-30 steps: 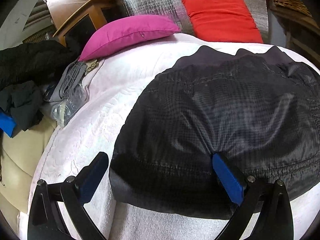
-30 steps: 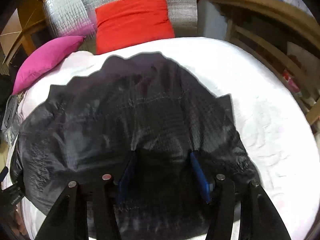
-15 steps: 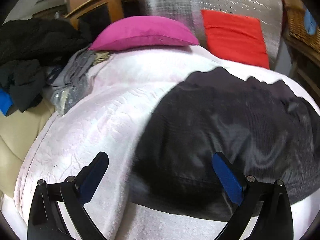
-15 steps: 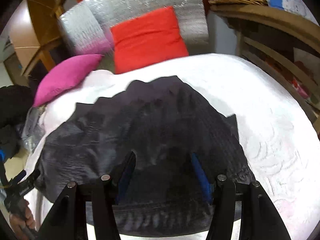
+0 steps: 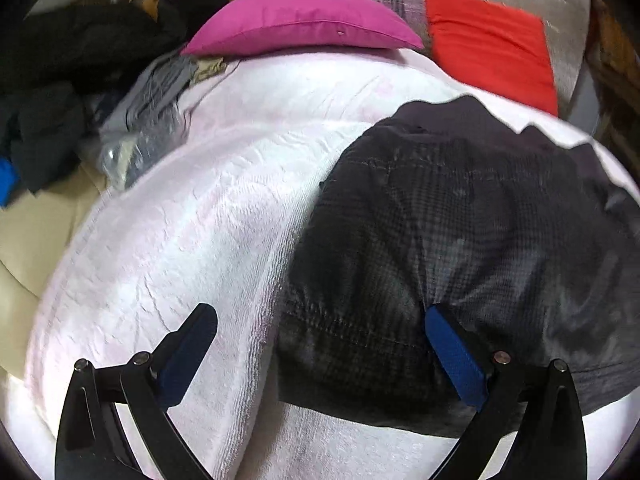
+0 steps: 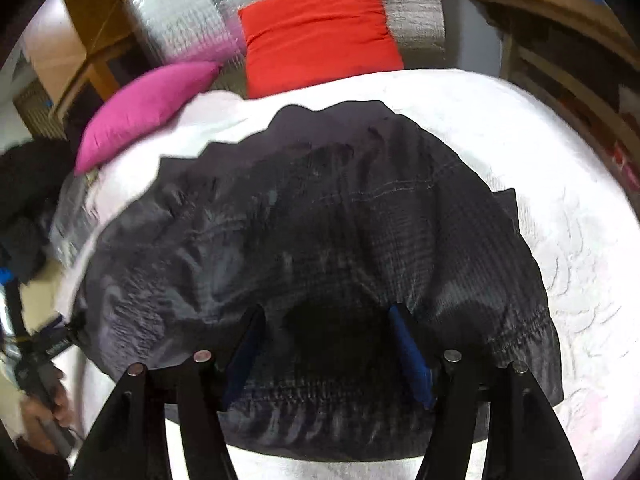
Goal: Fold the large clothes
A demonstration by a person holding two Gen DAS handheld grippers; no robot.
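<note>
While both grippers are reaching over a bed, each is meeting the same dark garment at its near hem. The left gripper (image 5: 320, 356) is standing wide apart, released: its right blue pad is pressing against the dark jacket (image 5: 460, 248), while its left pad is hanging over bare white bedspread (image 5: 180, 240), clear of the cloth. The right gripper (image 6: 328, 356) is sitting with its two blue pads spread partway, a bunched fold of the jacket (image 6: 320, 232) lying between them and both pads touching the fabric; whether it is truly clamping the cloth I cannot tell.

The jacket is a shiny, grid-textured black garment, lying spread and puffed across the middle of the bed, its elastic hem toward the near edge and its wavy far edge toward the pillows. It is covering more of the bed's right half in the left wrist view, leaving the left side of the bedspread bare.

At the far edge of the bed, a magenta pillow (image 5: 300, 24) is lying toward the left corner and a red cushion (image 6: 316, 28) is leaning against a silver quilted backing (image 6: 180, 20). Off the left edge, a heap of dark clothes (image 5: 40, 120) is piling up beside the mattress.
</note>
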